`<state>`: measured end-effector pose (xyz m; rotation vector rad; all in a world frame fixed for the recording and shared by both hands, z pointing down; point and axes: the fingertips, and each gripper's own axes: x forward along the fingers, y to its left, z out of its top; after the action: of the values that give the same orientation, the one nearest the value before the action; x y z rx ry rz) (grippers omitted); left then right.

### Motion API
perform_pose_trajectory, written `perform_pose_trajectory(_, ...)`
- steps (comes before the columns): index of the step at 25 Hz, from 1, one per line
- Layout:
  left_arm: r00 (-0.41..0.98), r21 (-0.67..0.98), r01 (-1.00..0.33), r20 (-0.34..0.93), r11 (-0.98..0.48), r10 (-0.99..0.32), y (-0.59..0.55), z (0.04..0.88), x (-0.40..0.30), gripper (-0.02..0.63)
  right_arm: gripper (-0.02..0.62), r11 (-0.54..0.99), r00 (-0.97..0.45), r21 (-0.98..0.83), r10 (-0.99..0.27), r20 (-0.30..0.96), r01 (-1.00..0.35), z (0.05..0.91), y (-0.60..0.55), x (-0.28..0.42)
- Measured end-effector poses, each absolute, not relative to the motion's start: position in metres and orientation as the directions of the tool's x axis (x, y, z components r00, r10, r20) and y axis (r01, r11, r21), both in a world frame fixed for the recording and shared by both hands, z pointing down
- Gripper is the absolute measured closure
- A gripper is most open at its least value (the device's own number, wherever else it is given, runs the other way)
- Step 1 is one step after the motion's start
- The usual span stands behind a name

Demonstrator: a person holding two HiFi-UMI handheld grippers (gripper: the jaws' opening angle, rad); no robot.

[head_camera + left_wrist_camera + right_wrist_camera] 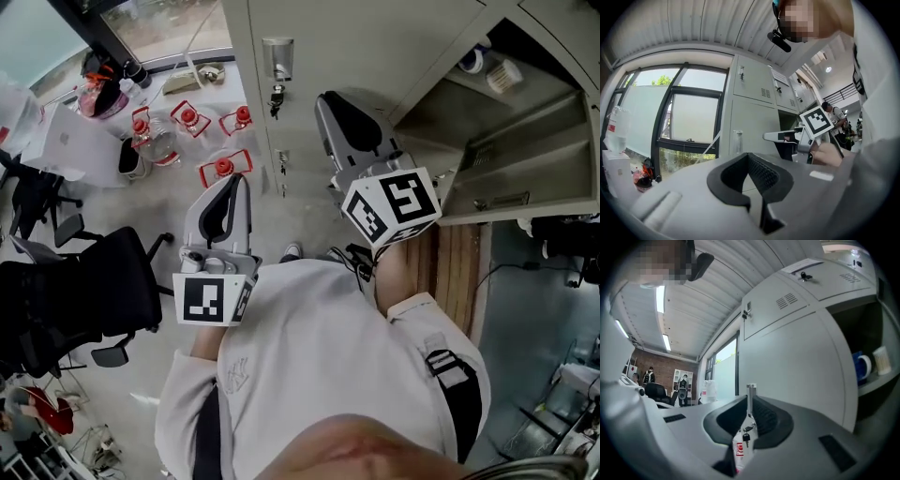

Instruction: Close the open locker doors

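A bank of grey lockers (375, 42) stands in front of me. At the right, one locker is open (511, 89) with a blue mug (862, 366) and a paper cup (881, 359) on its shelf. Its door (525, 173) hangs open, ribbed inner face towards me. The neighbouring tall door (797, 366) is closed, with a handle (277, 58) and keys (276, 96) hanging in the lock. My right gripper (349, 120) is raised close to that closed door, jaws together and empty. My left gripper (225, 214) is held lower and further left, jaws together and empty.
A black office chair (84, 291) stands at my left. Several red-capped water jugs (187, 122) and a white box (70, 141) sit on the floor by the window (689, 117). A wooden strip (450, 262) runs under the open door.
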<state>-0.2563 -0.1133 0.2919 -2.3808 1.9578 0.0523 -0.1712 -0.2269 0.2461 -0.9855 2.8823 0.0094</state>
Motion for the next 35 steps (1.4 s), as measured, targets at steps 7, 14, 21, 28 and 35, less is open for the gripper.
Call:
perform_pose_trajectory(7, 0.392, -0.009, -0.919, -0.083, -0.393, -0.916, -0.13, 0.287, -0.158, 0.604, 0.56, 0.709, -0.707, -0.019, -0.704, -0.075, -0.705, 0.256, -0.171, -0.064)
perform_pose_trajectory(14, 0.613, 0.024, -0.785, -0.103, -0.618, -0.783, -0.143, 0.289, -0.028, 0.604, 0.569, 0.558, -0.554, -0.056, -0.829, -0.083, -0.828, 0.269, -0.142, 0.063)
perform_pose_trajectory(21, 0.757, 0.04, -0.644, -0.109, -0.764, -0.644, -0.134, 0.292, 0.07, 0.604, 0.571, 0.405, -0.4, -0.044, -0.912, -0.093, -0.913, 0.273, -0.125, 0.159)
perform_pose_trajectory(28, 0.775, 0.039, -0.624, -0.096, -0.781, -0.624, -0.135, 0.293, 0.103, 0.604, 0.572, 0.382, -0.376, -0.07, -0.923, -0.085, -0.921, 0.28, -0.129, 0.195)
perform_pose_trajectory(35, 0.729, 0.023, -0.681, -0.08, -0.732, -0.68, -0.144, 0.295, 0.095, 0.604, 0.571, 0.45, -0.446, -0.062, -0.892, -0.073, -0.891, 0.284, -0.152, 0.197)
